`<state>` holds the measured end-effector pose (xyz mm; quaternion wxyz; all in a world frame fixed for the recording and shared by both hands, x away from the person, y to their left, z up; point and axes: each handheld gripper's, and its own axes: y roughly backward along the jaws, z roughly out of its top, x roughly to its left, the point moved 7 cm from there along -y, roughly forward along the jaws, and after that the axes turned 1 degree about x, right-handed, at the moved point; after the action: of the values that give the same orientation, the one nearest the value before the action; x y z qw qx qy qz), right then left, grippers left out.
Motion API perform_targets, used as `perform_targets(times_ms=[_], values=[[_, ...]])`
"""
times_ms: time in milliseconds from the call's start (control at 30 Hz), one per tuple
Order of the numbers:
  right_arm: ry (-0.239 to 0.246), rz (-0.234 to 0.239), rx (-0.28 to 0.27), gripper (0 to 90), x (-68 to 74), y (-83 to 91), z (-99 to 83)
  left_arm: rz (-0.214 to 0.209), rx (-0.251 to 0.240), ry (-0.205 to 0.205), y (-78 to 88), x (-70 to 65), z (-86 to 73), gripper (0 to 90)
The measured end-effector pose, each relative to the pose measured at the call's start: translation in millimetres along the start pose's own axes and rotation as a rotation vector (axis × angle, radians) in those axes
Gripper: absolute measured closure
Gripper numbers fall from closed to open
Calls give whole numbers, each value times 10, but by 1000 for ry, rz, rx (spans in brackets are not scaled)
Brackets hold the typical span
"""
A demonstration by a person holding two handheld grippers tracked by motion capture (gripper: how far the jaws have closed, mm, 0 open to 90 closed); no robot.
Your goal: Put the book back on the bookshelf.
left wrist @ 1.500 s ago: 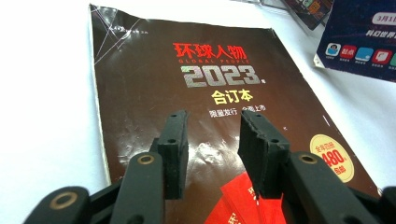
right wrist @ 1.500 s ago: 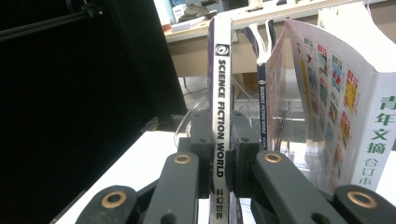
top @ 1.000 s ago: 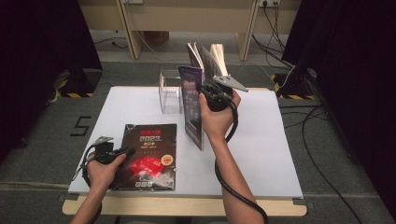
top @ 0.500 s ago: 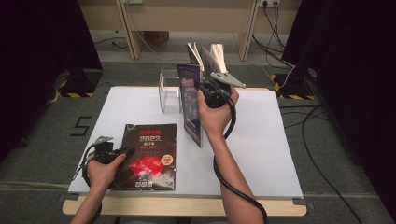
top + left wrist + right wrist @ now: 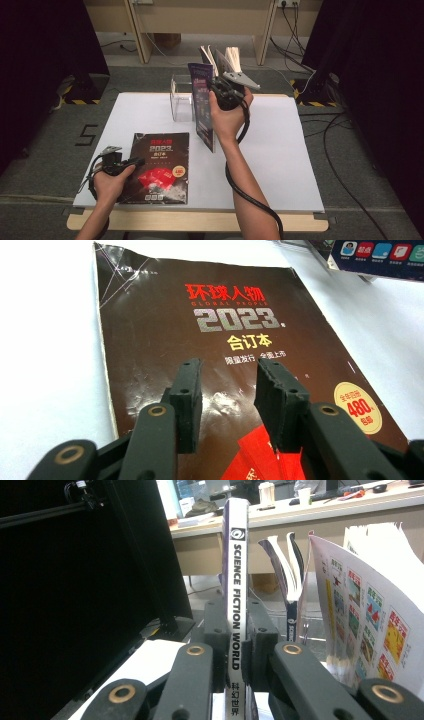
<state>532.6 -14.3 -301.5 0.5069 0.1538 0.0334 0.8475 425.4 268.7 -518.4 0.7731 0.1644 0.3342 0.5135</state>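
A white desk [image 5: 280,150] stands on grey carpet, black curtains either side. The right tongs [image 5: 216,91] clamp an upright Science Fiction World magazine [image 5: 235,605] by its spine above the desk. The left tongs [image 5: 227,390] gape empty over a brown 2023 magazine [image 5: 210,340] lying flat.

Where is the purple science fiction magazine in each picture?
High view: the purple magazine stands upright mid-table, in the right gripper.
Left gripper view: its bottom edge at the top right corner.
Right gripper view: its spine upright between the jaws.
Shared landmark: the white table.
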Motion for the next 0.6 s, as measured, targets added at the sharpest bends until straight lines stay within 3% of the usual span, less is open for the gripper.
perform_targets(times_ms=[600], values=[[-1, -10, -8, 831, 32, -190, 14, 3, -3, 1, 7, 7, 3, 623]])
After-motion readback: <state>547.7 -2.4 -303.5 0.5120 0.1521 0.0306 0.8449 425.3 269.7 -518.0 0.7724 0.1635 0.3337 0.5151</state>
